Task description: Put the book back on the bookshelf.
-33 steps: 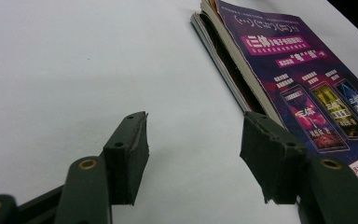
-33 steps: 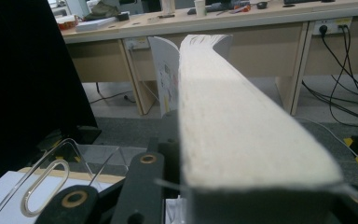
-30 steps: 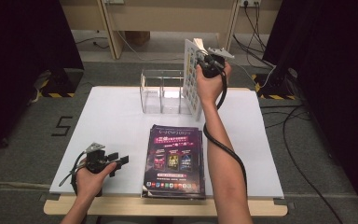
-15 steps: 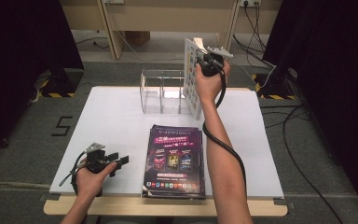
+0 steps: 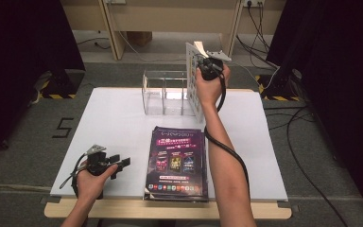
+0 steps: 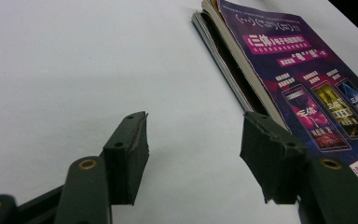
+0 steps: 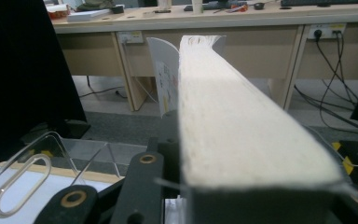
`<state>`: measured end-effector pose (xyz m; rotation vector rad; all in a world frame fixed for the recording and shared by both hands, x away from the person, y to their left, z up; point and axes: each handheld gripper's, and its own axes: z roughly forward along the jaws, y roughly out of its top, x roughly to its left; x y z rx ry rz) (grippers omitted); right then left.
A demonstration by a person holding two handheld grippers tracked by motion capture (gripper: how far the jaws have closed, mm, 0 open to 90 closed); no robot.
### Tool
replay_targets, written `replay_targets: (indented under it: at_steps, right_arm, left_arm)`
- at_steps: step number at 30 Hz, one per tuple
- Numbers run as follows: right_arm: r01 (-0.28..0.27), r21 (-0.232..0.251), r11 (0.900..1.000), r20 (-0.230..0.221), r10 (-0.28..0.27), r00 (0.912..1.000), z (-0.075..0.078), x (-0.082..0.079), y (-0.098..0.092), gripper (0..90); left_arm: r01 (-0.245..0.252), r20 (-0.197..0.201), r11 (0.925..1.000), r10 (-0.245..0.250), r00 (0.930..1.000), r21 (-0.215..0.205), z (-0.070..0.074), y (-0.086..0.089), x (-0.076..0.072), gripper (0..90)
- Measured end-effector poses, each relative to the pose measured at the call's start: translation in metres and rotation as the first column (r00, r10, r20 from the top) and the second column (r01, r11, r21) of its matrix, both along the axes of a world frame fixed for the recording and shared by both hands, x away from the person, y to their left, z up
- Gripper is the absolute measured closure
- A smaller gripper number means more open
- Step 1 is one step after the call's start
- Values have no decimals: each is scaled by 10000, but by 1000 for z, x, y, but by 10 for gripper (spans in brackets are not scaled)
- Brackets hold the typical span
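Faintly, "三体" on magazine cover [image 6: 303, 74]

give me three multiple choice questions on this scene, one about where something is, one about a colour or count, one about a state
1. Where is the clear acrylic holder?
A. at the table's far edge, beyond the stack of books
B. at the near left corner
C. on the floor

2. What is the main colour of the cover on top of the stack of books?
A. green
B. dark purple
C. plain white

3. What is the right gripper doing?
A. lying open on the table
B. holding a thick book up off the table
C. pressing on the stack

Answers: 1 A, the high view shows it behind the stack. 2 B, the left gripper view shows purple. 3 B, its jaws clamp the book above the holder.
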<state>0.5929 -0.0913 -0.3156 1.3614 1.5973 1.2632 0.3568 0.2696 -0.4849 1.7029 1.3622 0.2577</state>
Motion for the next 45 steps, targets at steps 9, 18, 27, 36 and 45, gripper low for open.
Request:
replay_targets:
  at_steps: [9,18,27,36,45]
  right_arm:
    - [-10,-288,9996,-369,-1,9993,-4,-11,-1,728]
    - [21,-253,9997,-633,-37,9980,-2,-23,-3,706]
    - [-99,-74,9999,-664,94,9977,-2,-29,-6,679]
    - [-183,44,9998,-624,186,9979,1,-40,-12,650]
    - [-260,183,9995,-909,276,9955,-4,-46,-14,631]
  left_arm:
    - [64,-19,10000,-64,10000,13,0,-3,-1,403]
    - [106,8,9999,-106,9999,37,1,-4,-1,403]
    - [78,47,10000,-78,10000,4,2,-3,-2,402]
    - [122,42,9999,-122,9999,50,2,-5,-2,402]
    - [165,14,9998,-165,9999,82,2,-7,-3,401]
